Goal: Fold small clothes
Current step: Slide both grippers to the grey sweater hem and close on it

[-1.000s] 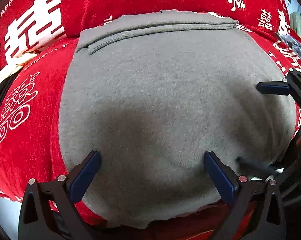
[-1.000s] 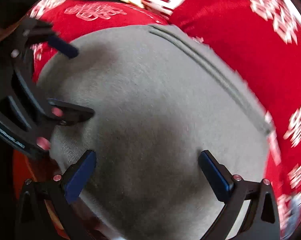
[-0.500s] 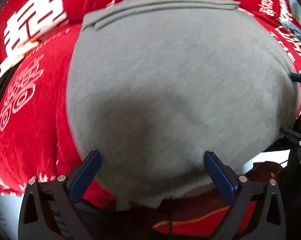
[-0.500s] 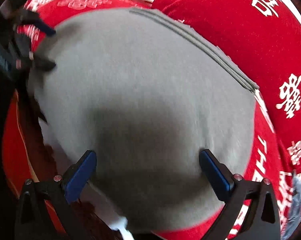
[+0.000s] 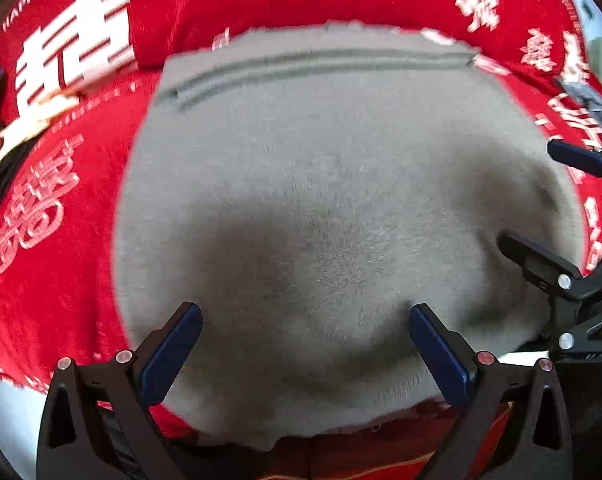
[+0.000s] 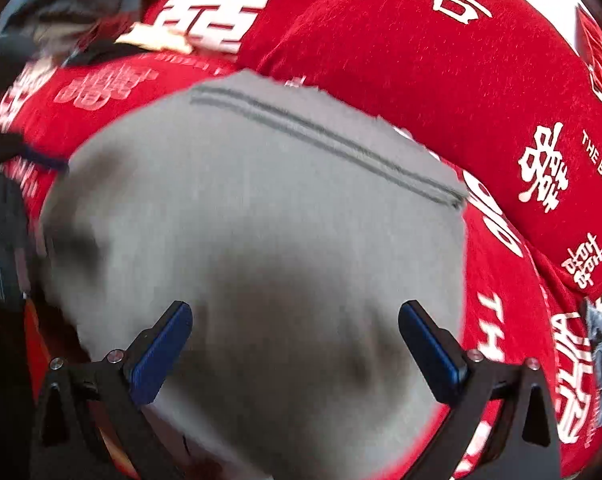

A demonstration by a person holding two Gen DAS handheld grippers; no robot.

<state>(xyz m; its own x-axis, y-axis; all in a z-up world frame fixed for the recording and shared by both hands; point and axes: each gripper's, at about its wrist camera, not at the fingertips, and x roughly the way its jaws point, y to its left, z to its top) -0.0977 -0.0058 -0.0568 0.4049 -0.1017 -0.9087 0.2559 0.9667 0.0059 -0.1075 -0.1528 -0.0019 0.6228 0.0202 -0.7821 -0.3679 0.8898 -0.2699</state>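
Both your left claw (image 5: 305, 344) and right claw (image 6: 295, 338) hang wide open, empty, over the soft, light grey garment (image 5: 341, 200); pinch its near hem.

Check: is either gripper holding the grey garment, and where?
Nothing is held. Left gripper and right gripper are both open above the grey garment.

Bright daylight, motion blur, fisheye-warped edges

Folded garment (image 5: 333, 208) on patterned cloth (image 5: 61, 260), both grippers over its near edge.
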